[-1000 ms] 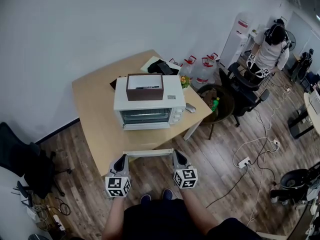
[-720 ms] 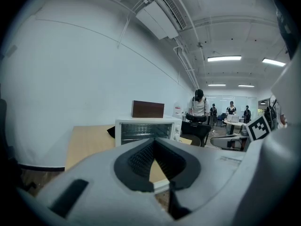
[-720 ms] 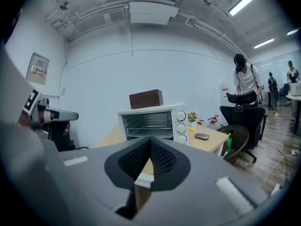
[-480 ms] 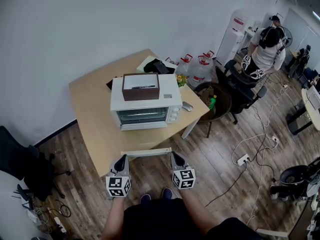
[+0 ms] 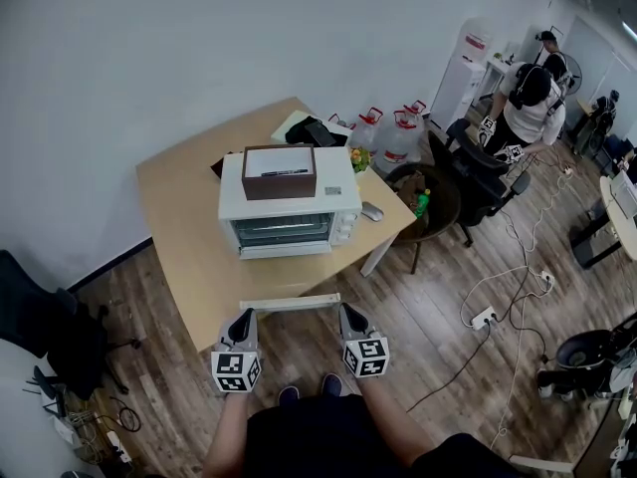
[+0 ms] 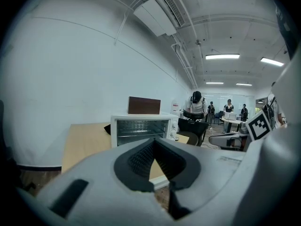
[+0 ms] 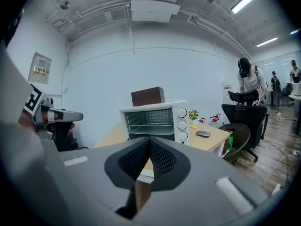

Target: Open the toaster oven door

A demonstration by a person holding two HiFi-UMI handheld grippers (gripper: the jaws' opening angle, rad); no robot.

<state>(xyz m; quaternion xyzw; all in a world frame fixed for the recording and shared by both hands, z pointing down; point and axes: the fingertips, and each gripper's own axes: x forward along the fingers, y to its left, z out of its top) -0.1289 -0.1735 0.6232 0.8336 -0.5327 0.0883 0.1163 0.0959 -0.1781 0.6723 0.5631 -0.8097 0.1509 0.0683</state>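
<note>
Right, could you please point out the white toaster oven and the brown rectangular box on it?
White toaster oven (image 5: 287, 230): head view, glass door.
Brown rectangular box (image 5: 280, 186): head view, front side.

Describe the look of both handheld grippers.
The left gripper and right gripper are light grey shells with black, cross-textured jaws. Each carries a white cube bearing black square markers. The person's forearms are unsleeved.
</note>
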